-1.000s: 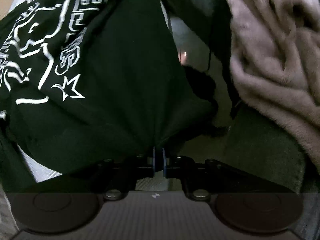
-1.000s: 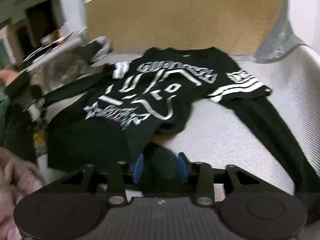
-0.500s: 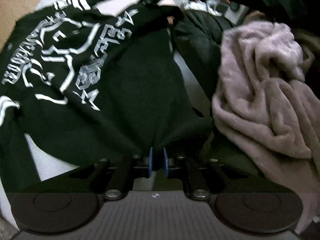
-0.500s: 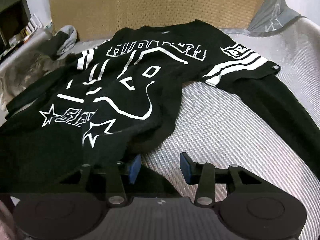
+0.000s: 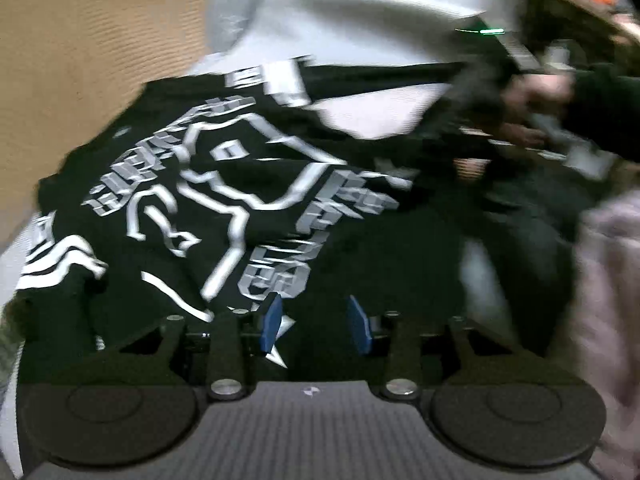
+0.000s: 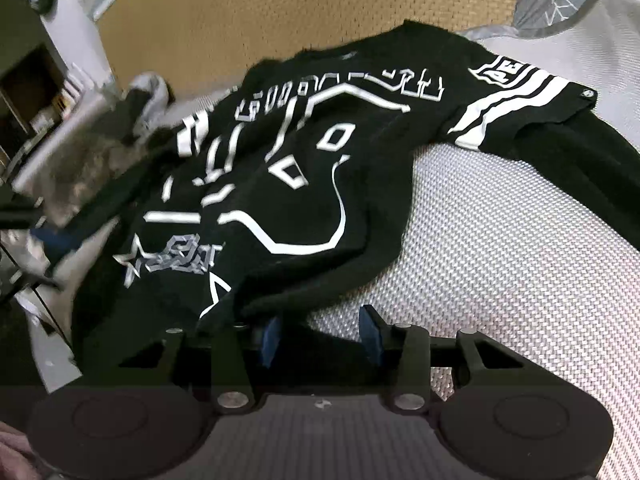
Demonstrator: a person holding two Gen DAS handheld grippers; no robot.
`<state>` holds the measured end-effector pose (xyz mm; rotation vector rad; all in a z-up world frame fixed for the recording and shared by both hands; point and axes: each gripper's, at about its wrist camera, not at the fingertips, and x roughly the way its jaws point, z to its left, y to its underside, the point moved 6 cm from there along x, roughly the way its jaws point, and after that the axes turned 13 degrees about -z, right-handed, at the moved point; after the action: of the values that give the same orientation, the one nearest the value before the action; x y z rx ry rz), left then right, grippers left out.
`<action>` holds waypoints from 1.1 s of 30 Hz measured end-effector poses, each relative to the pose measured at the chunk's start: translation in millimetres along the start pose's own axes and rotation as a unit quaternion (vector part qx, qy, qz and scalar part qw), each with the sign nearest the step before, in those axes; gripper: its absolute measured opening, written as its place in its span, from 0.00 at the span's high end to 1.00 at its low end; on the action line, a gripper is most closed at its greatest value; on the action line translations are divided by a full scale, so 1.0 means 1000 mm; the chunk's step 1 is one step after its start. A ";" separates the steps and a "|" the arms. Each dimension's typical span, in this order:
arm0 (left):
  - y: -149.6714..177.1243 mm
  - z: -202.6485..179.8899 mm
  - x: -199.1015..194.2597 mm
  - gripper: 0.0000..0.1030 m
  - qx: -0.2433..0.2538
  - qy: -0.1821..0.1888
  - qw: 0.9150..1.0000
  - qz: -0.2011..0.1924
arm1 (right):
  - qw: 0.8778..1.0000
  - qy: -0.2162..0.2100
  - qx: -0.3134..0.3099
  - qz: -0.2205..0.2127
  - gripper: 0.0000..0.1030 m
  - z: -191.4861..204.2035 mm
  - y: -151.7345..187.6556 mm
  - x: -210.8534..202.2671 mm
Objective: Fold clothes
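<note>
- The left gripper (image 5: 316, 322) has its blue pads spread apart, nothing between them; the black shirt (image 5: 224, 184) with white lettering lies just ahead of and beneath the tips.
- The right gripper (image 6: 320, 334) is likewise spread wide, poised at the shirt's (image 6: 304, 168) rumpled hem, whose edge lies just ahead of the left pad.
- The shirt sprawls forward of both grippers across a grey woven surface (image 6: 500, 240), one striped sleeve reaching to the right.
- A pinkish fuzzy blanket (image 5: 608, 280) sits right of the left gripper.
- A tan padded panel (image 6: 280, 12) stands beyond the shirt.
</note>
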<state>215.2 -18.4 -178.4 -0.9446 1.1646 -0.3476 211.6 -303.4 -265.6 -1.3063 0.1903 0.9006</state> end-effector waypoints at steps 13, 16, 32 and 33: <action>0.015 0.015 0.069 0.53 -0.183 -0.270 0.942 -0.080 | 0.996 -0.014 0.046 -0.079 0.61 -0.006 -0.008 -0.042; 0.027 0.018 0.082 0.51 -0.185 -0.305 0.931 -0.075 | 0.994 -0.039 0.062 -0.078 0.60 0.001 -0.009 -0.051; 0.043 0.023 0.085 0.51 -0.196 -0.296 0.933 -0.056 | 0.995 -0.054 0.063 -0.051 0.56 0.022 -0.008 -0.044; 0.043 0.024 0.087 0.51 -0.198 -0.294 0.934 -0.056 | 0.995 -0.057 0.072 -0.050 0.54 0.020 -0.008 -0.045</action>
<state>261.4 -40.8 -263.8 -1.3557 0.6337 0.0941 180.5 -306.1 -227.0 -1.1177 0.0972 0.8583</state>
